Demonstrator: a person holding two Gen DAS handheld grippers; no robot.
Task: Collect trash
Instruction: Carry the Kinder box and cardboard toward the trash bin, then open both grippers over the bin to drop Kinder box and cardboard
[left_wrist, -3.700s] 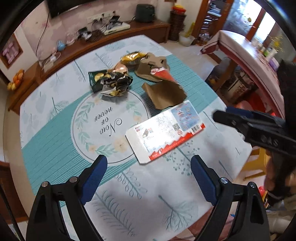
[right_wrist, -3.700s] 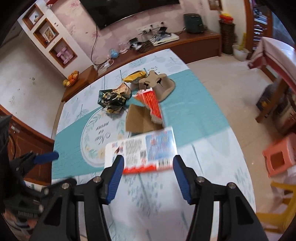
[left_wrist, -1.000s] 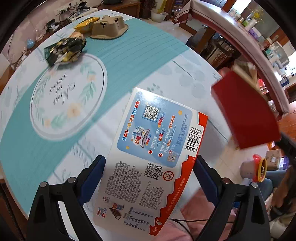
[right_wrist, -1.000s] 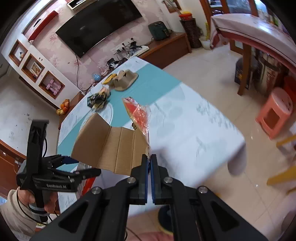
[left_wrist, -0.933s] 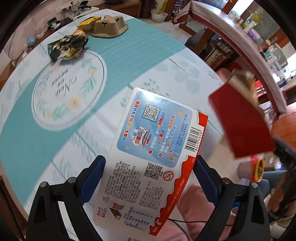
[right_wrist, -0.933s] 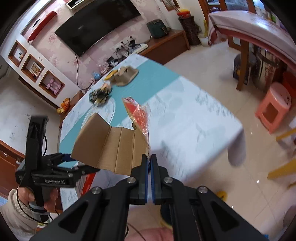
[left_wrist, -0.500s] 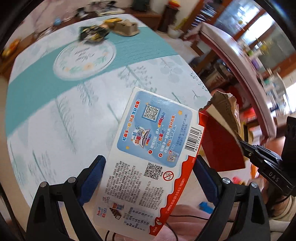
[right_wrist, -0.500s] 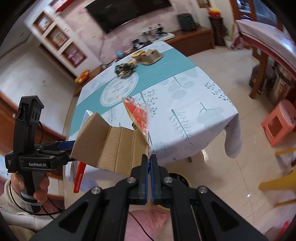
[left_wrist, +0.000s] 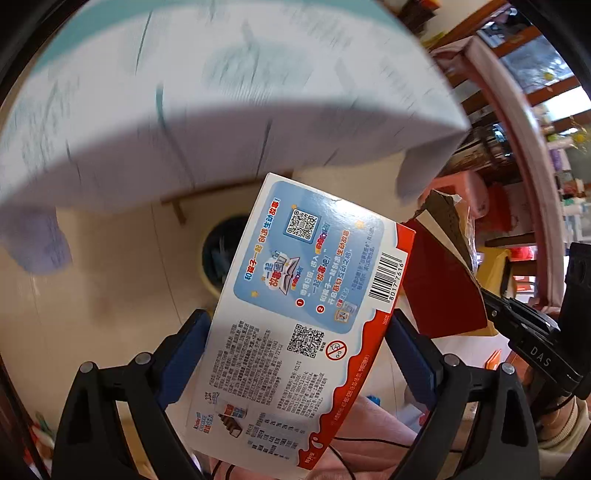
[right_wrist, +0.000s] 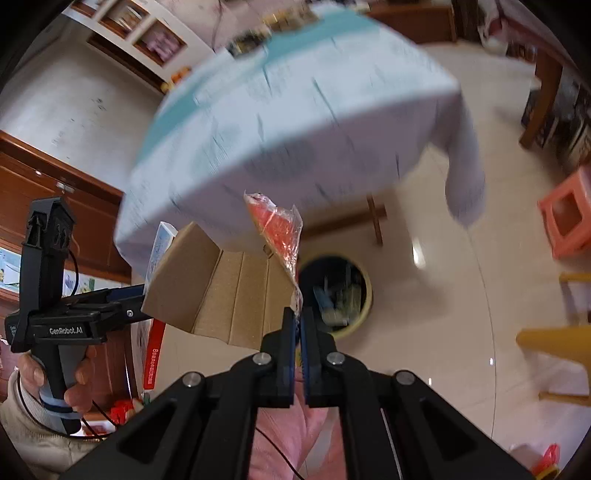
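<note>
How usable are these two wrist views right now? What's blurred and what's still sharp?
Left wrist view: the tablecloth is streaked with motion blur, while the printed box in the left gripper stays crisp. Right wrist view: the table and the bin are smeared, while the cardboard piece and the right gripper are sharp. Both views bend heavily at the edges.

Left gripper (left_wrist: 295, 354): black frame, blue pads on its fingers (left_wrist: 184, 350), silver screws along each finger. Right gripper (right_wrist: 297, 325): same black build, blue pads, silver screws. Above the left hand (right_wrist: 55, 384), white "GenRobot.AI" lettering on the black body; thin black cable beside it. Beige knit sleeve (right_wrist: 22, 417) below that hand. Pink trousers (right_wrist: 288, 439) below the right gripper.
</note>
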